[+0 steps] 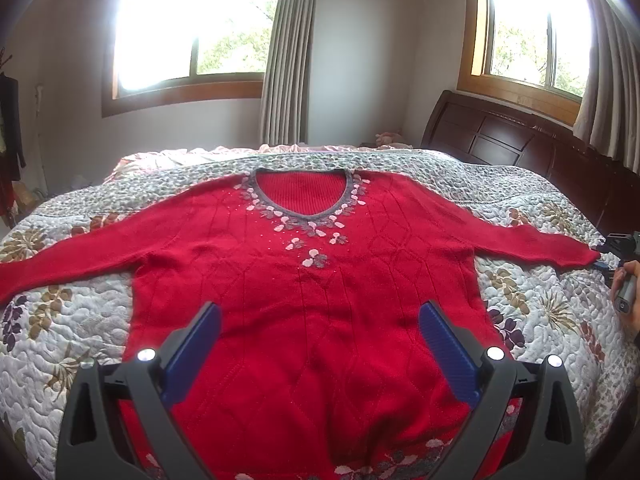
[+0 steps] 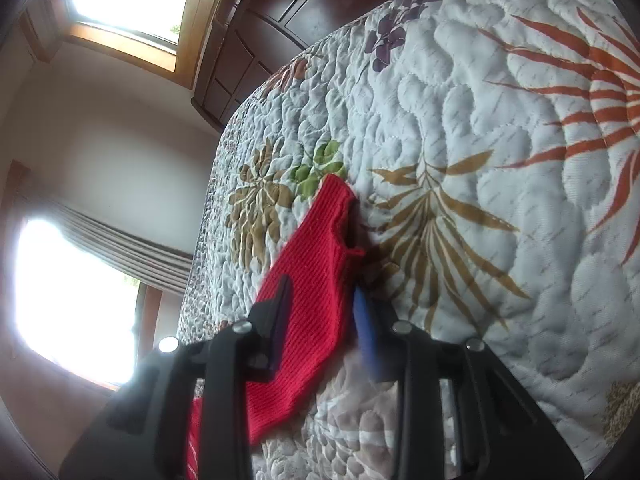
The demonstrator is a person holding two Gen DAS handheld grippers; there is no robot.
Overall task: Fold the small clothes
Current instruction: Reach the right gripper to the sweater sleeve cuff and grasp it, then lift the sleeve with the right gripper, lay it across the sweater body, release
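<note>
A red knit sweater (image 1: pixel 312 288) with a grey flowered V-neck lies flat, front up, on the bed, both sleeves spread out sideways. My left gripper (image 1: pixel 320 307) hovers open over the lower body of the sweater, with its blue pads (image 1: pixel 448 344) wide apart and nothing between them. At the far right, my right gripper (image 1: pixel 618 246) meets the end of the right sleeve. In the right wrist view, the right gripper (image 2: pixel 322 286) straddles the red sleeve cuff (image 2: pixel 320 248). One finger stands on each side of the flat cuff, which is not pinched.
The bed is covered by a white quilt (image 1: pixel 64 320) with a leaf print. A dark wooden headboard (image 1: pixel 500 140) stands at the right. Two windows with curtains (image 1: pixel 286 60) are behind the bed. A hand (image 1: pixel 626 280) holds the right gripper's handle at the bed's right edge.
</note>
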